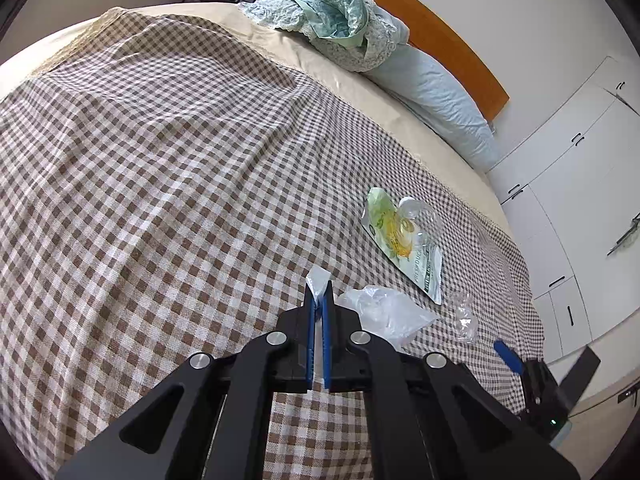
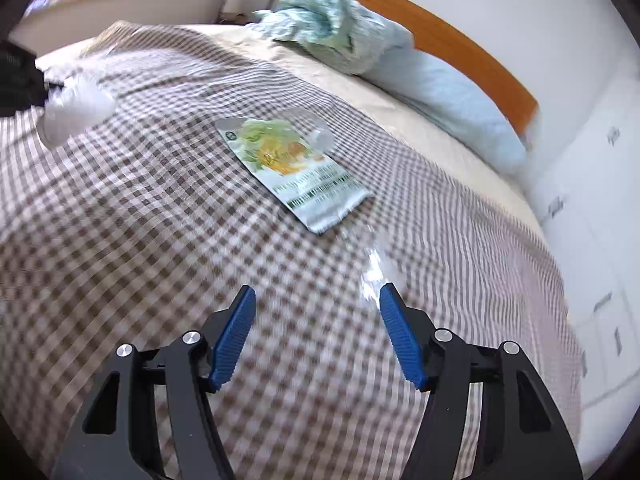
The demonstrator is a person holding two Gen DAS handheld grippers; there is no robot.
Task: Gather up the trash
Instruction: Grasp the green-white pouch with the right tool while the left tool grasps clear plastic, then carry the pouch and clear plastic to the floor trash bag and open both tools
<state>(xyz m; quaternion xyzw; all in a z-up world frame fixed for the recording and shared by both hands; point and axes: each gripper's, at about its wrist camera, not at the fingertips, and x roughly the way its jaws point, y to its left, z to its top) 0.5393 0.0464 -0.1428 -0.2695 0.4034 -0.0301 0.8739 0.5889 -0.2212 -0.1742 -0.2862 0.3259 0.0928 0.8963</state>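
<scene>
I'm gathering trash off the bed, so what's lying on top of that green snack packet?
A crumpled piece of clear plastic rests on the green snack packet, at its upper end. The print shows through it. Whether anything lies beneath the packet cannot be seen.

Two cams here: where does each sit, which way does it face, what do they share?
Left wrist: on the left gripper, angled down over the checked bedspread; jaws shut on a white plastic bag.
Right wrist: on the right gripper, facing the headboard; jaws open, empty.
Shared: the green snack pouch, the bag, the pillow.
</scene>
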